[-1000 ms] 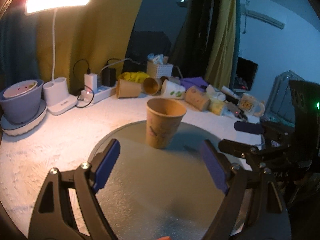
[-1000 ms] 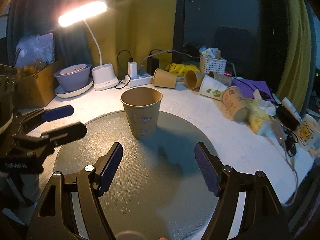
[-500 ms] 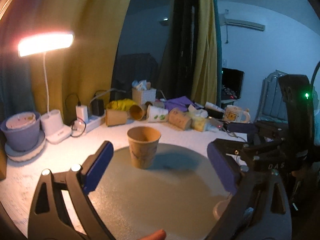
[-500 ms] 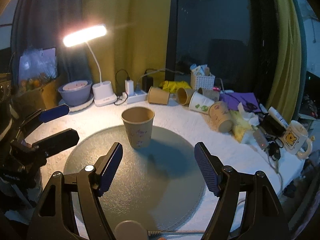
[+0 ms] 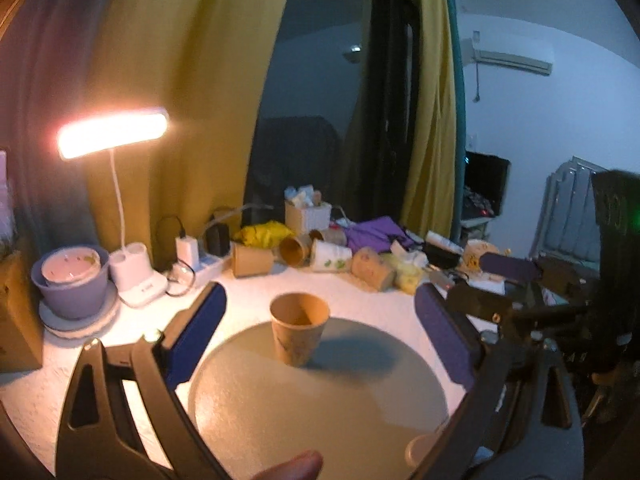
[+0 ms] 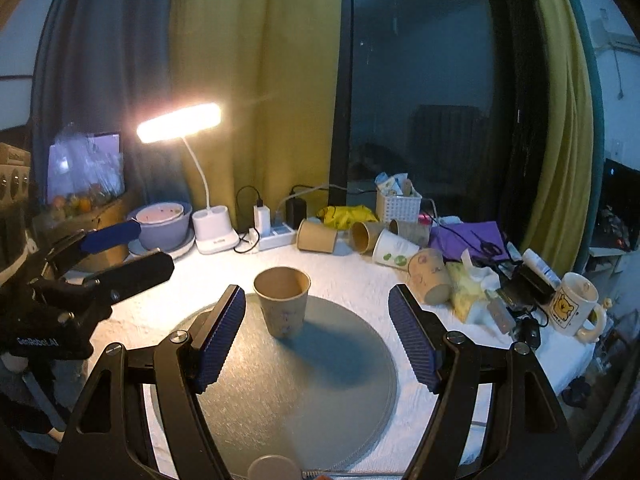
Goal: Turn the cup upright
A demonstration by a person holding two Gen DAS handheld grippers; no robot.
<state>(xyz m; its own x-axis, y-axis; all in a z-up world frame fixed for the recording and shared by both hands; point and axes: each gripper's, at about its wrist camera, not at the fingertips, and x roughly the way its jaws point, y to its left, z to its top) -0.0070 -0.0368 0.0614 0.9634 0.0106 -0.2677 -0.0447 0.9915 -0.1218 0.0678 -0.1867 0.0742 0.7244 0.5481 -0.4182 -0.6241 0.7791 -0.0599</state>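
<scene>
A brown paper cup [image 5: 298, 329] stands upright, mouth up, on a round grey mat [image 5: 320, 400]; it also shows in the right wrist view [image 6: 283, 301] on the mat [image 6: 300, 392]. My left gripper [image 5: 320, 336] is open and empty, drawn back from the cup, which stands clear of both blue pads. My right gripper [image 6: 314, 338] is open and empty, also back from the cup. Each gripper shows in the other's view, the right one [image 5: 500, 280] at the right edge and the left one [image 6: 120, 252] at the left edge.
A lit desk lamp [image 6: 180, 124] stands at the back left beside a purple bowl [image 6: 160, 224] and a power strip [image 6: 276, 236]. Several paper cups [image 6: 384, 240] lie on their sides at the back. A white basket [image 6: 398, 204], purple cloth [image 6: 468, 240] and yellow mug [image 6: 574, 306] crowd the right.
Both grippers have pulled back and up from the cup, which now looks smaller and farther away. The cup has stayed upright on the mat.
</scene>
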